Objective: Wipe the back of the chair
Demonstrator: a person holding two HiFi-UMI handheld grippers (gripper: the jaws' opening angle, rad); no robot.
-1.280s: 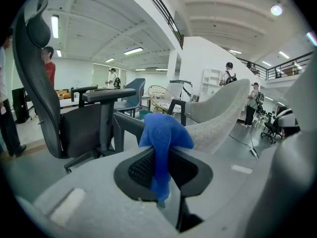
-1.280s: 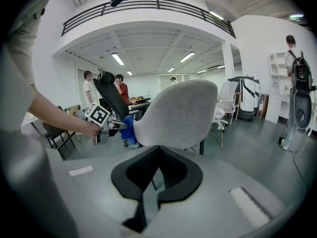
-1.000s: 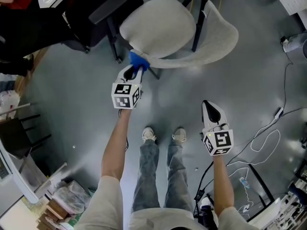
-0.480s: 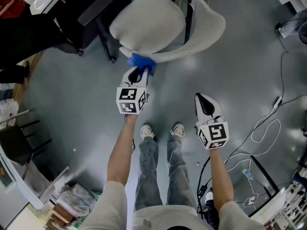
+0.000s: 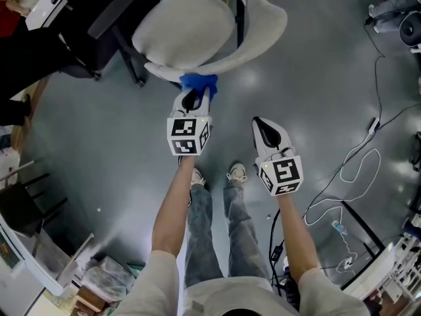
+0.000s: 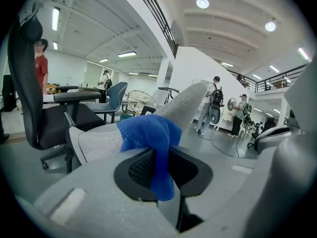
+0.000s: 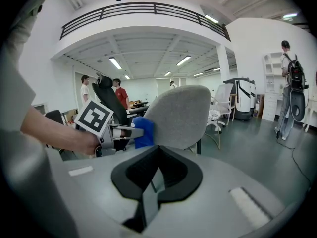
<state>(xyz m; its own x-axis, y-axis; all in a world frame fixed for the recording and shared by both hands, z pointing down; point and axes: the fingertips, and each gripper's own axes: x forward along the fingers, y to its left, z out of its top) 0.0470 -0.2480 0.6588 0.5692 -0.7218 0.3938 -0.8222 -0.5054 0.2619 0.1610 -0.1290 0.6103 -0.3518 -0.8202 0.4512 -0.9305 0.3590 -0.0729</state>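
I have the left gripper point(image 5: 196, 94) as the working tool. Its jaws are pinching a bunched blue woven cloth point(image 5: 198, 83), and a tail of the cloth hangs down between them in the left gripper view.

The light grey fabric chair with a curved backrest point(image 5: 263, 35) stands at 12 o'clock from these jaws in the head view. The cloth is at the outer face of the backrest, near its lower left end. From the head view and the right gripper view I judge it to be touching or just short of contact.

The right gripper point(image 5: 260, 125) is at 4 o'clock from the left one. Its jaws are pressed together on nothing. It is well apart from the chair, which lies at about 11 o'clock from it.

Relation governing the next stroke:
- The backrest's long axis runs from 8 o'clock to 2 o'clock in the head view, bowing round the seat.
- The cloth sits close to the 8 o'clock end, so most of the surface lies toward 2 o'clock from the jaws.
- I judge that the wipe should travel along that axis, following the curve to hold the cloth against the fabric.
- The left gripper is the nearer one and the only one carrying cloth.
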